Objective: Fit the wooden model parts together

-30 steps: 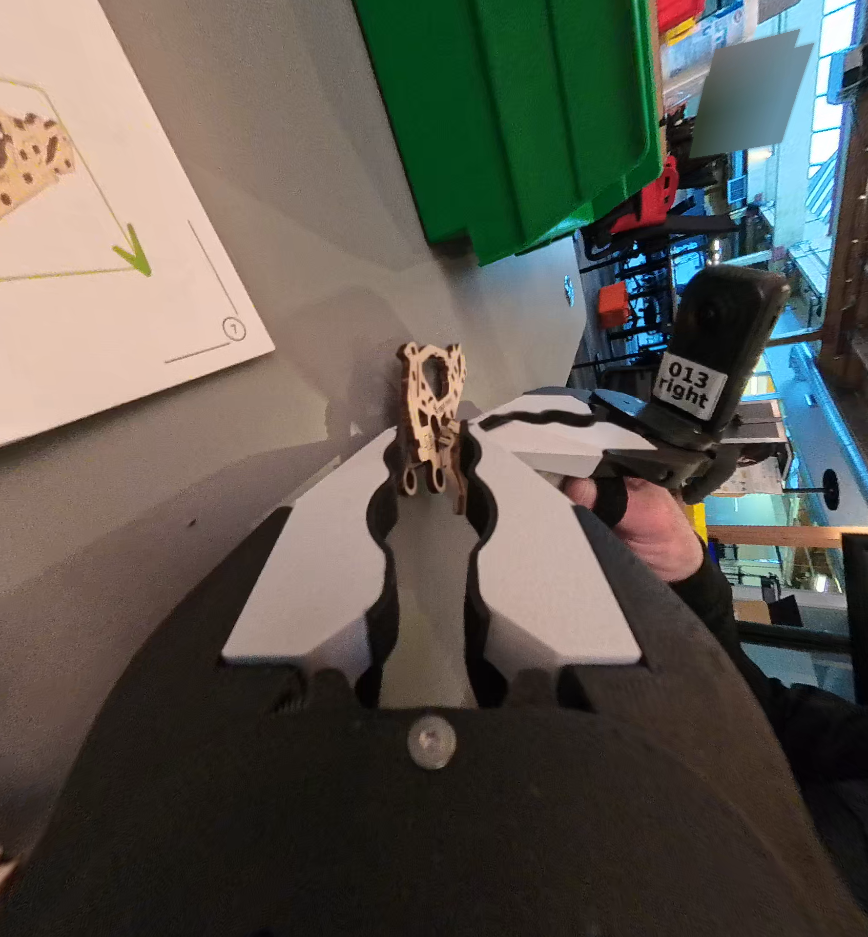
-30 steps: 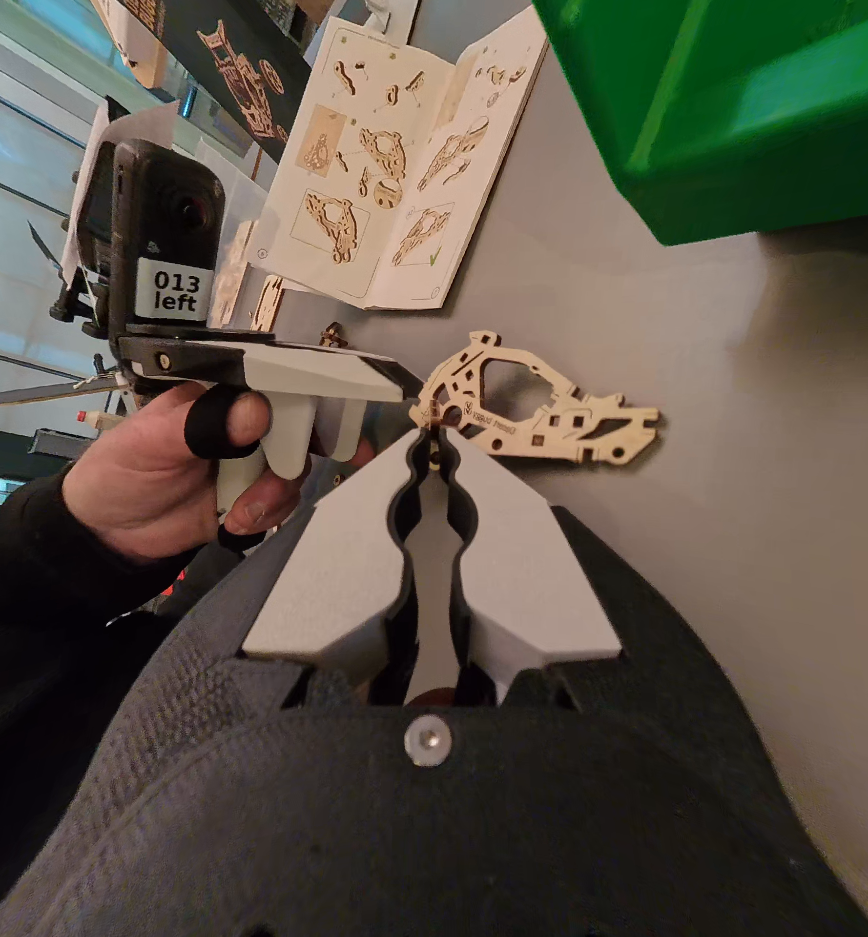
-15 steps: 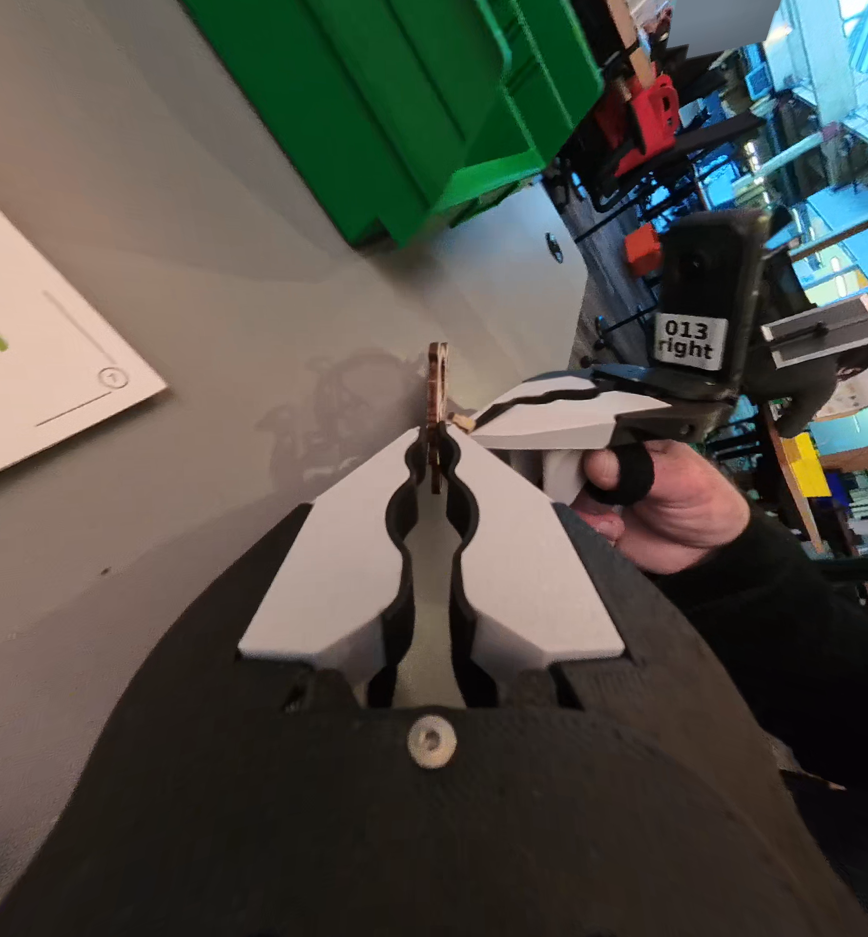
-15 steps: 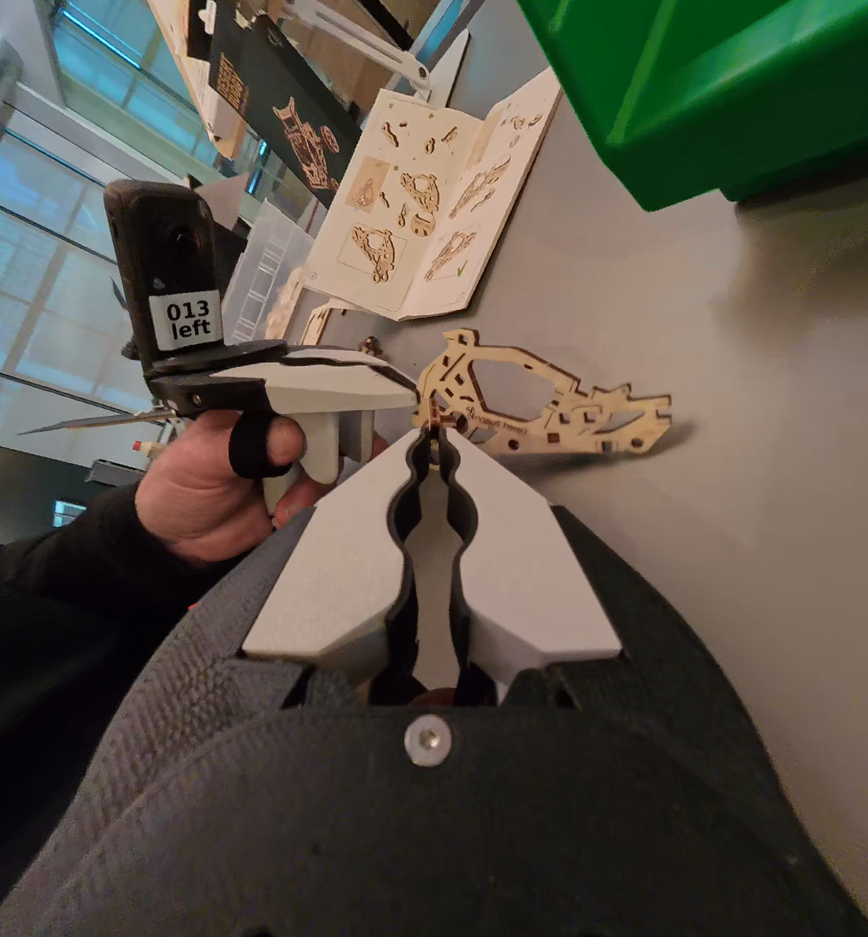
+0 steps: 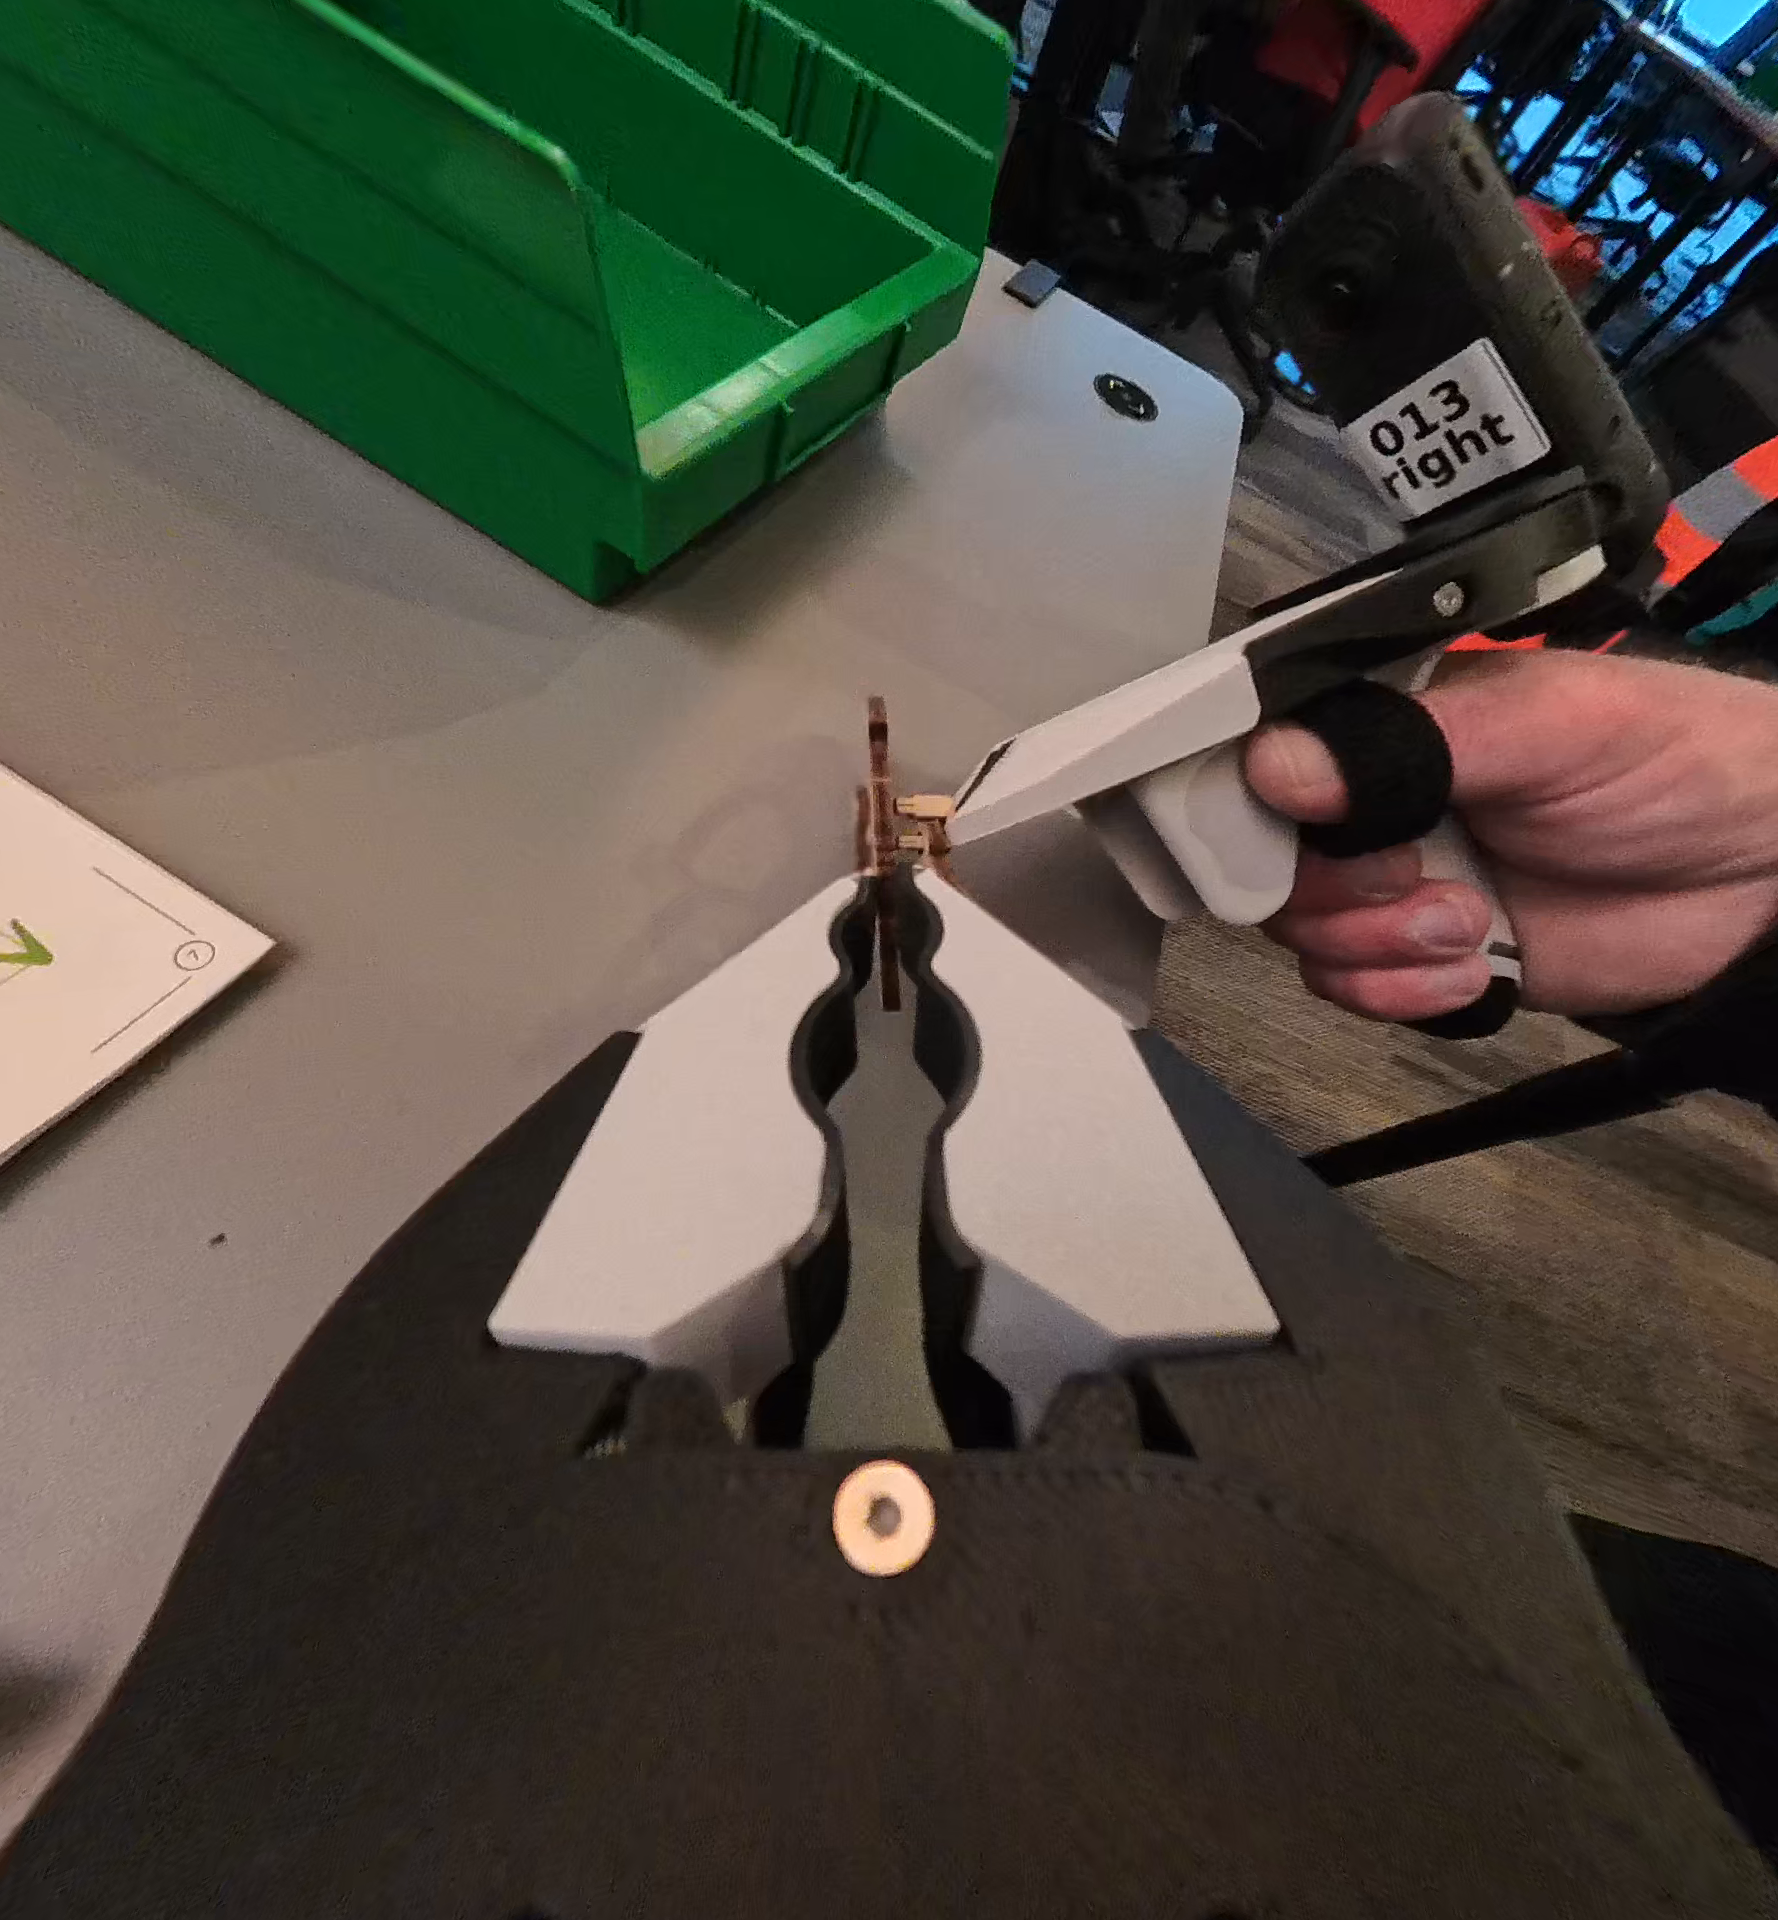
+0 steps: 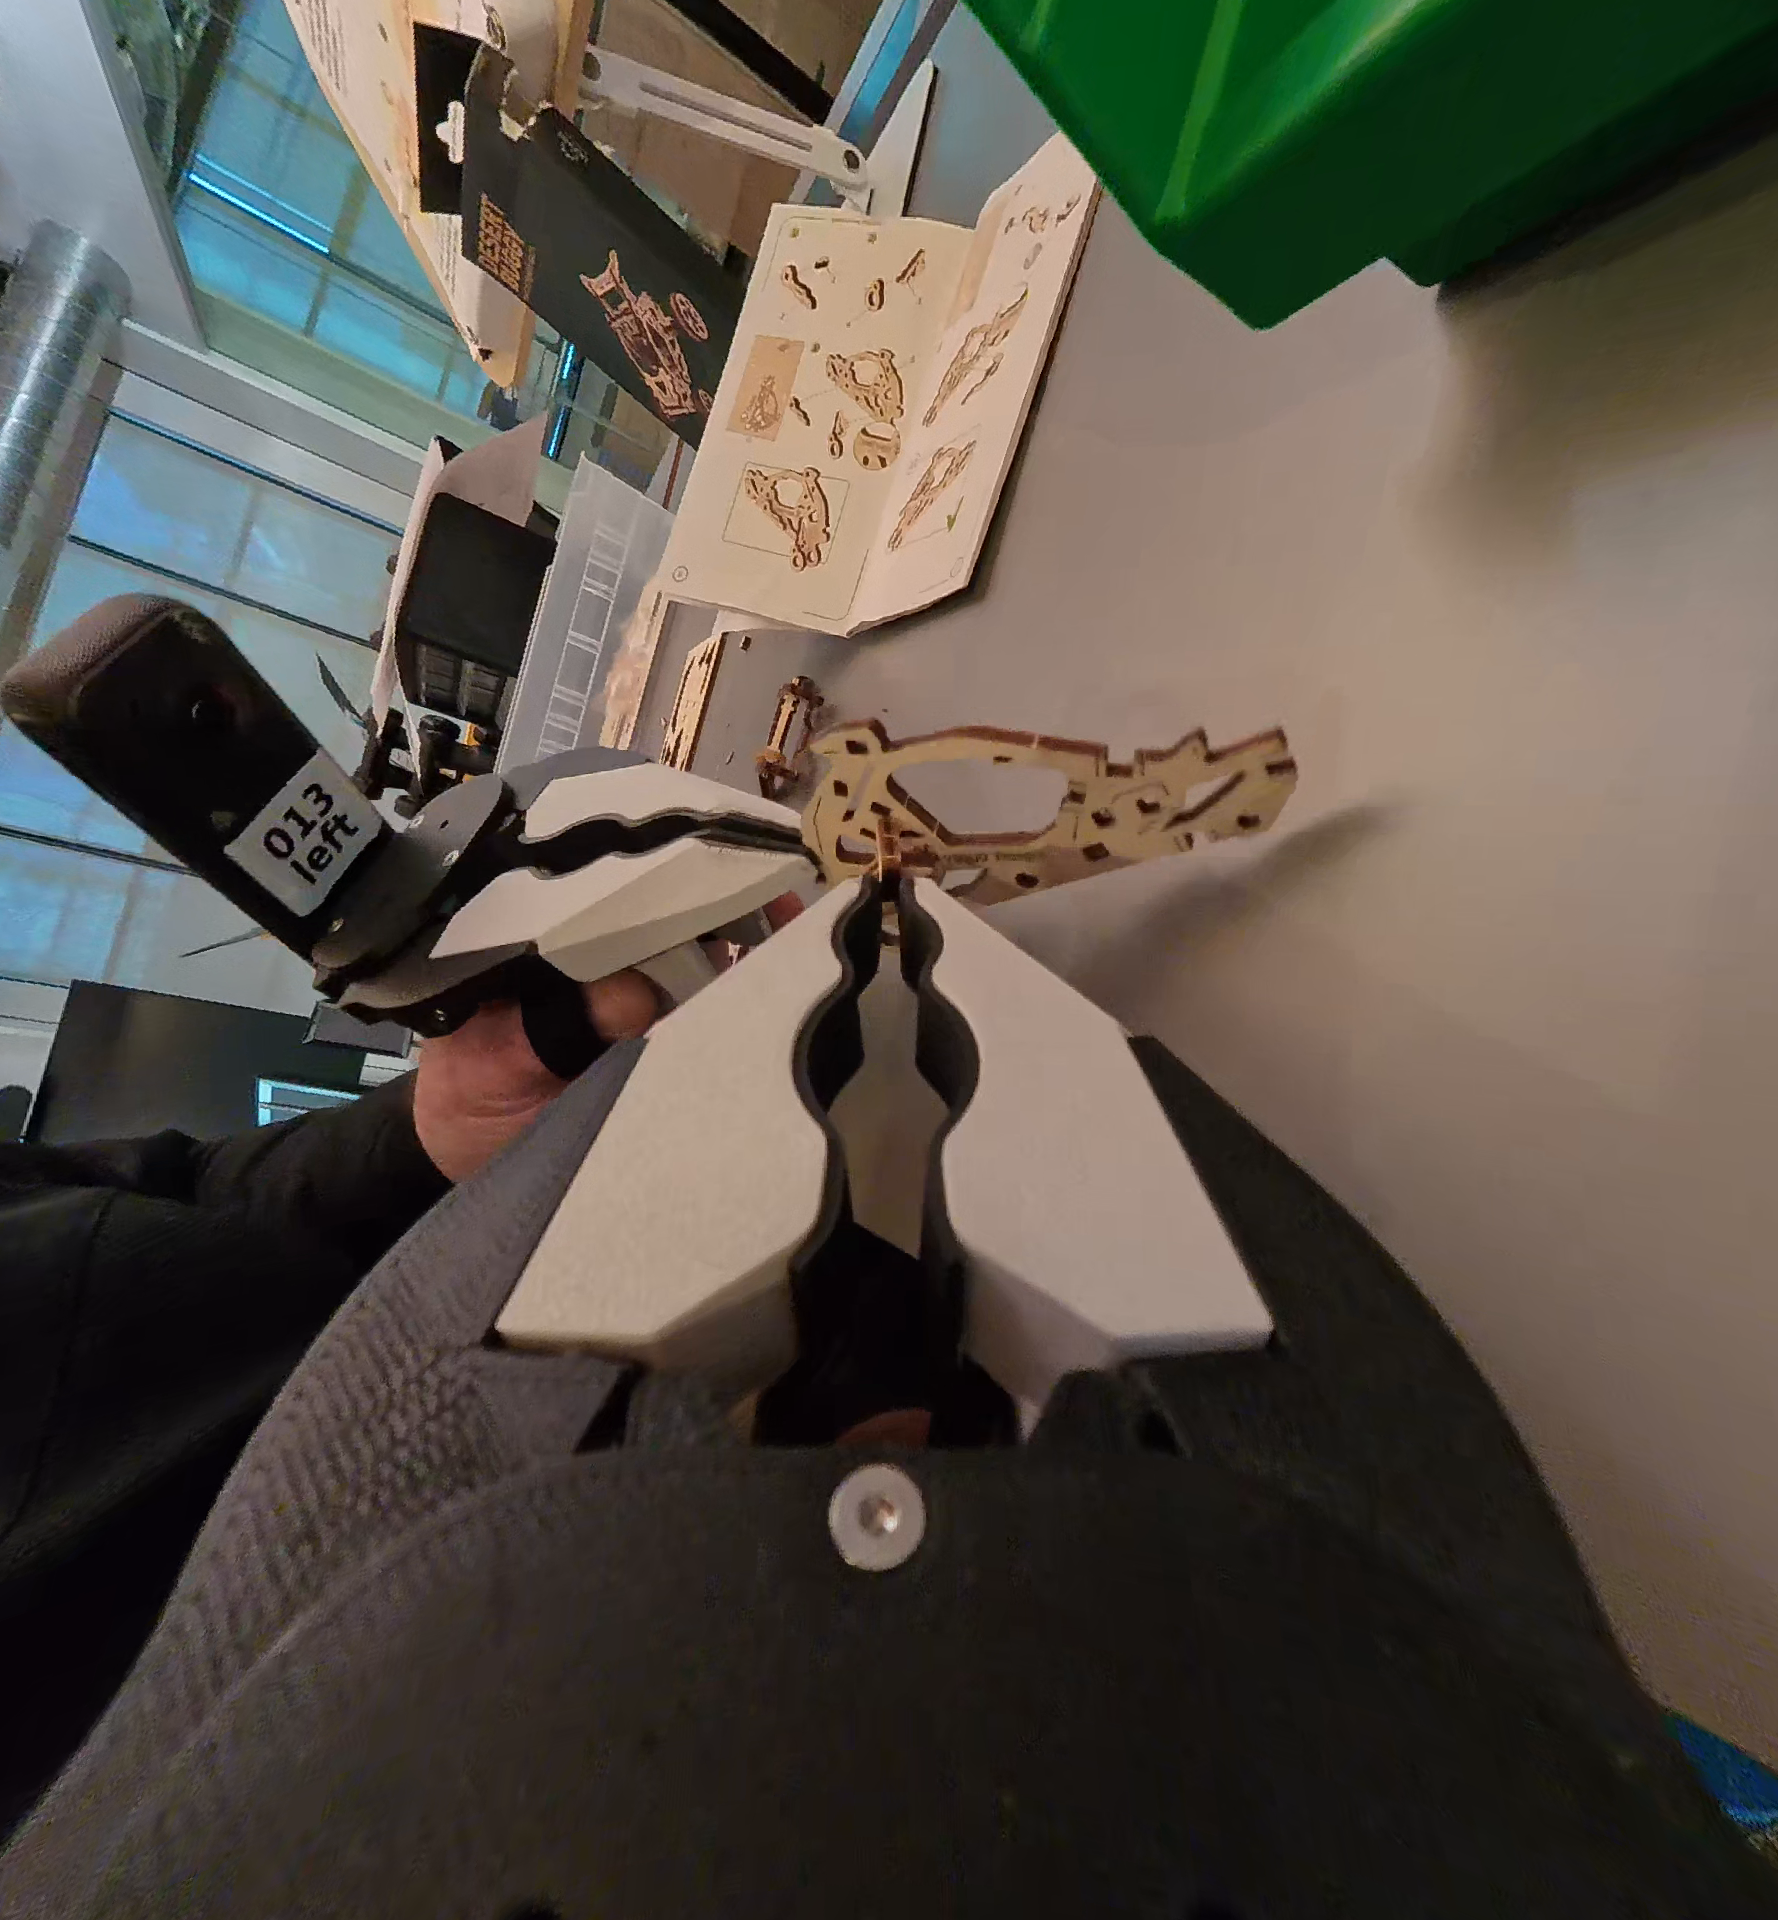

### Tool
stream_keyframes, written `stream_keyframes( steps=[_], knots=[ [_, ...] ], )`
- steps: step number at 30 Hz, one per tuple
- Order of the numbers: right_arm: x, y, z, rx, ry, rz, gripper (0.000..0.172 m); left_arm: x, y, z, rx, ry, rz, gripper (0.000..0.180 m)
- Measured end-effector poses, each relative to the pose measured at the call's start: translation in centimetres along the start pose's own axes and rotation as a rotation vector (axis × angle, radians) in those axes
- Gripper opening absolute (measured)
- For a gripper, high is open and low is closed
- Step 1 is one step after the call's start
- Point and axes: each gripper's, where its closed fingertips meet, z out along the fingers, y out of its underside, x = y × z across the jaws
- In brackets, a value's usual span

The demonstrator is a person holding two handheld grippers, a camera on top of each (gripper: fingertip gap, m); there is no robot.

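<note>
My left gripper (image 5: pixel 885 896) is shut on the flat, pierced wooden frame plate (image 5: pixel 878 800), which this view shows edge-on. In the right wrist view the plate (image 6: pixel 1061 805) stretches to the right above the grey table (image 6: pixel 1487 623). The left gripper (image 6: pixel 802 844) pinches the plate's left end. My right gripper (image 6: pixel 883 896) is shut on a small wooden peg part (image 6: pixel 885 854) and holds it against the plate's face. In the left wrist view the peg part (image 5: pixel 924 821) sits between the plate and the right gripper's tip (image 5: pixel 968 810).
Green bins (image 5: pixel 552 260) stand at the back of the table. An instruction sheet (image 5: pixel 33 987) lies to the left, and the open booklet (image 6: pixel 864 416) shows in the right wrist view. Wooden part sheets (image 6: pixel 698 696) and a small wooden assembly (image 6: pixel 786 727) lie behind the plate. The table edge (image 5: pixel 1191 644) is to the right. My two grippers' fingertips are within a few centimetres of each other. The small wooden assembly (image 6: pixel 786 727) is about equally far from each gripper, around 20 cm.
The left fingers stood apart around the plate a second ago and have since closed on it. Both grippers turned and rose with the plate. The right gripper stayed shut on the small part.
</note>
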Motion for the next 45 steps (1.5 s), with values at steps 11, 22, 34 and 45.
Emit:
stream_keyframes(
  steps=[11, 22, 34, 45],
  knots=[
    [-0.2, 0.6, -0.5, 0.026, -0.003, 0.063, 0.000, 0.8, 0.7, 0.0, 0.000, -0.036, 0.148, 0.001],
    [-0.4, 1.1, -0.4, 0.038, -0.027, 0.081, 0.001, 1.1, 1.2, -0.1, -0.012, -0.016, 0.130, 0.008],
    [-0.7, 1.6, -1.1, 0.047, -0.043, 0.041, 0.001, -0.7, 0.4, -5.3, -0.041, -0.049, 0.109, 0.022],
    [-1.0, 2.9, -1.9, 0.052, -0.030, -0.016, 0.001, -4.5, 6.8, -10.3, -0.348, -0.193, 0.247, 0.029]
  ],
)
